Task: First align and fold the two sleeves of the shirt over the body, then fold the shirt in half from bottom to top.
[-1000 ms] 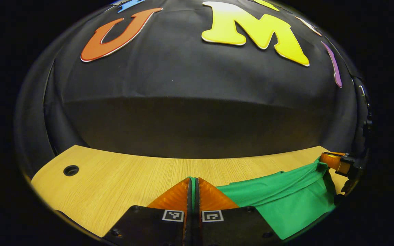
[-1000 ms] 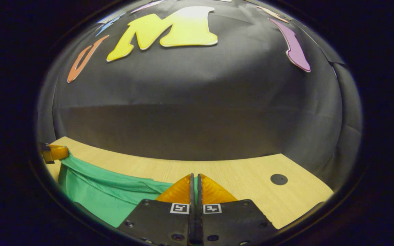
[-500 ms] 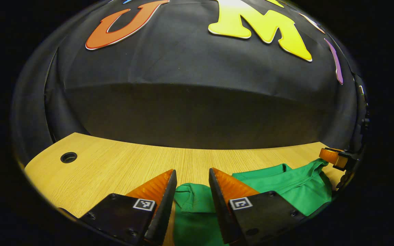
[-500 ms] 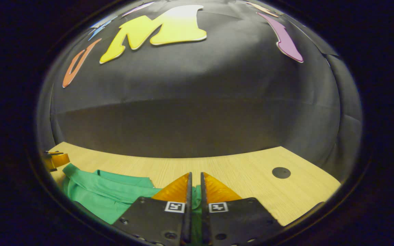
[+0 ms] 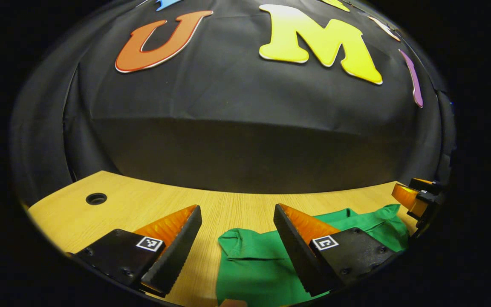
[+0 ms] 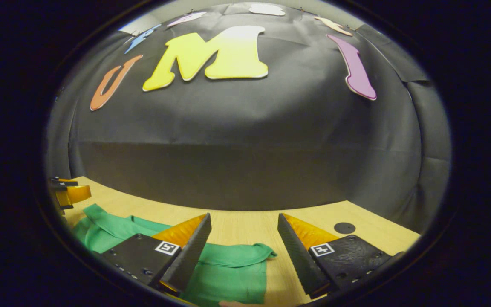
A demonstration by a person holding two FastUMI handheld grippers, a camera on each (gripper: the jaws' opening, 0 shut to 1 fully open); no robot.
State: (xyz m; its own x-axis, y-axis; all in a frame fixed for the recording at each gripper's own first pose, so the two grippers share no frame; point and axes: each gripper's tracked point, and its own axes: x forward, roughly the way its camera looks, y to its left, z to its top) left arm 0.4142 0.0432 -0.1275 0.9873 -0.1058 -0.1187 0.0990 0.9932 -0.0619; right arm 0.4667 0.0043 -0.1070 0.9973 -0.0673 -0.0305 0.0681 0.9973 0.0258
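A second ago both your grippers were clamped on the green shirt [image 5: 258,264]; now your left gripper [image 5: 237,232] and right gripper [image 6: 243,238] stand spread and released. The shirt lies folded on the wooden table [image 5: 143,204] — at 6 o'clock between the fingers. Bare tabletop runs from 9 o'clock to the far edge at 12.

A light wood-grain table [image 5: 237,204] runs across the foreground, its surface brightly lit. A round hole [image 5: 96,198] pierces it near one far corner; a dark round cap [image 6: 344,227] sits near the other. Behind hangs the creased black cloth wall [image 5: 245,106].
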